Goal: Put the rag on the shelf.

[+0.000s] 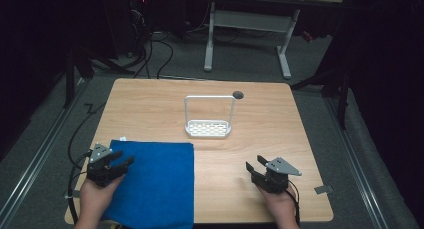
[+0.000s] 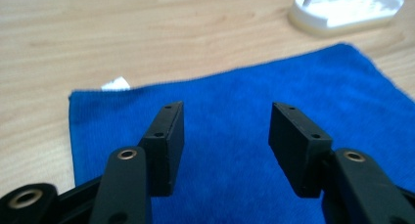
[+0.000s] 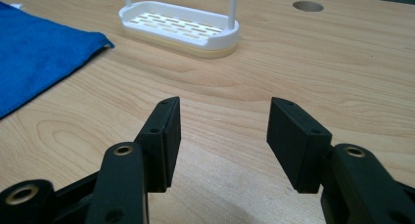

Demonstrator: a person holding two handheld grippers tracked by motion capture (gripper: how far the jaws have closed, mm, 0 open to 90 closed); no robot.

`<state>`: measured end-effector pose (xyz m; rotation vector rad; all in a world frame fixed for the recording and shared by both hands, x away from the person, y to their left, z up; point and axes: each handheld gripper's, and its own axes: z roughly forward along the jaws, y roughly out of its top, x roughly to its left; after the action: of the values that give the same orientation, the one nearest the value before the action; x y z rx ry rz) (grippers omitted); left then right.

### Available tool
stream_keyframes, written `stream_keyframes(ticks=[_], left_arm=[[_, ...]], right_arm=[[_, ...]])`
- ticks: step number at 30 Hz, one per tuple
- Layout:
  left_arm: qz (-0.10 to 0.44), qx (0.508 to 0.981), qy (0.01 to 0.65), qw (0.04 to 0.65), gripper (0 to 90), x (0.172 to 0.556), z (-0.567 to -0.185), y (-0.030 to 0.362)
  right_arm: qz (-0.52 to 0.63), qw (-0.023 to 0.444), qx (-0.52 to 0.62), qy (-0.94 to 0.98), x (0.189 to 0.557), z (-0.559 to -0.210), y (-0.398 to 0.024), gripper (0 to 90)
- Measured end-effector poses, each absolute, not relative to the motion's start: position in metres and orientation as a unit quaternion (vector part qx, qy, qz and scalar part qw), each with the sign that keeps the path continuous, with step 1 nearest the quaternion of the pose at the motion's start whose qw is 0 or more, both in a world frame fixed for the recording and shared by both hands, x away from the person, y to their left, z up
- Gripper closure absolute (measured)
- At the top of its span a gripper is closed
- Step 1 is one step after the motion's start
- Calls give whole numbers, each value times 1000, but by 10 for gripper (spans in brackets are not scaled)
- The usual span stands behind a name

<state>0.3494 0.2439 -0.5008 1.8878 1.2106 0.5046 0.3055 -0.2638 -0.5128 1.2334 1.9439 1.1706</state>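
Cloth comes first: a blue microfibre cloth (image 1: 150, 184) lies flat on the near left part of the worktop (image 1: 260, 139), its near edge reaching the worktop's front edge. The left gripper (image 1: 122, 161) hovers over its left side with jaws spread apart and nothing between them; in the left gripper view the cloth (image 2: 244, 136) lies directly under and ahead of the jaws. The right gripper (image 1: 254, 166) is well apart from it over bare wood on the right, also spread and empty.

By its look the cloth is soft, light and limp, so it should sag and fold when lifted, and it is not fragile. A corner or an edge seems the best place to pinch, since a flat middle gives the jaws little to bite. A small white tag (image 2: 115, 83) shows at its far left corner.

Beyond it, near the middle, stands a white slotted plastic rack (image 1: 208, 128) with a tall loop handle, close to the cloth's far right corner but not touching. A round cable hole (image 1: 238, 94) sits behind it. The worktop is smooth pale wood. The room around is dark, with grey carpet, trailing cables and a white-legged desk (image 1: 250, 24) behind.
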Motion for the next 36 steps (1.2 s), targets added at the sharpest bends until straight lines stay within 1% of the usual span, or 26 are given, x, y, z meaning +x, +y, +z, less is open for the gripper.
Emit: stream_keyframes(ticks=[2,10,25,29,33,36], left_arm=[[202,753,480,403,479,350,-502,244],[196,745,484,416,480,349,-503,250],[210,745,478,416,488,350,-505,250],[213,738,480,423,487,349,-504,250],[216,721,494,435,483,356,-503,254],[224,716,509,422,482,369,-498,258]], right_arm=[[438,277,461,720,305,-513,-265,468],[441,276,470,713,305,-513,-266,465],[441,273,463,719,304,-515,-261,470],[441,270,464,719,305,-515,-259,470],[442,268,462,721,304,-514,-258,470],[443,267,462,720,304,-514,-258,470]])
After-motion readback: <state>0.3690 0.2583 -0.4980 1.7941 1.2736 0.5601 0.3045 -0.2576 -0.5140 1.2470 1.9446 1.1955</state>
